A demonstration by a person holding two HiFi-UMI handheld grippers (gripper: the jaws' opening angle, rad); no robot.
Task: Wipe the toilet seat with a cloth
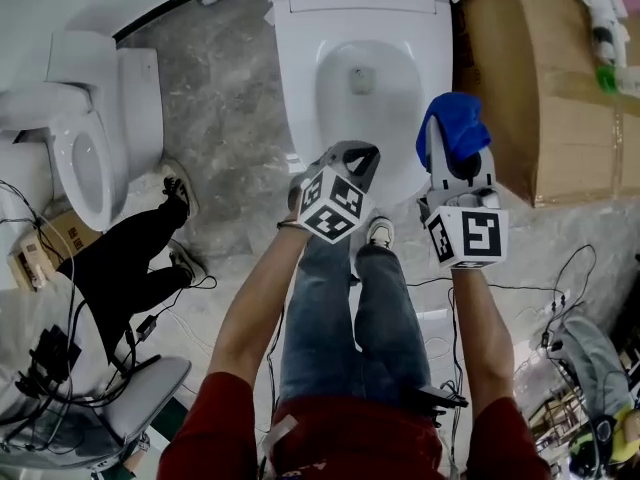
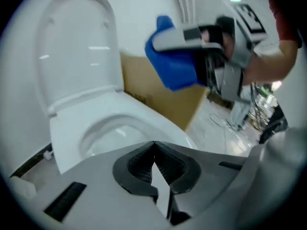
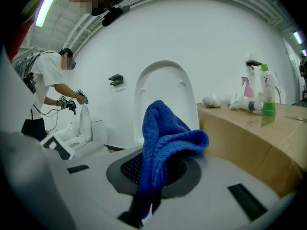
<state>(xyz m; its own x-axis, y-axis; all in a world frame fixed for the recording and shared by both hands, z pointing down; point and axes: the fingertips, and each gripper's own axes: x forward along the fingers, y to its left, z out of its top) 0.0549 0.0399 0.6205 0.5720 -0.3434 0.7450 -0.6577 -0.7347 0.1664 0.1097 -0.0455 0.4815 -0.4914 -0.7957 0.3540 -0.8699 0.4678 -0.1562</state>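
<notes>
**My right gripper [image 1: 452, 168] clamps the blue cloth [image 1: 455, 123]; my left gripper [image 1: 352, 158] is clenched on nothing.**

Head view: both grippers sit at the centre of the frame, over the front of the white toilet [image 1: 300, 78]. The cloth bunches up over the toilet's right rim, next to the cardboard box [image 1: 545, 98] at upper right. Left gripper view: at the bottom centre my left jaws meet tip to tip with nothing between them. The toilet seat [image 2: 144, 113] lies just beyond them, with the lid [image 2: 76, 47] raised at upper left. At upper right the cloth hangs in the air, clear of the seat. Right gripper view: the cloth fills the centre, pinched between my right jaws and flopping over to the right. The raised lid stands behind it, and spray bottles [image 3: 266, 97] stand on the box at right.
</notes>
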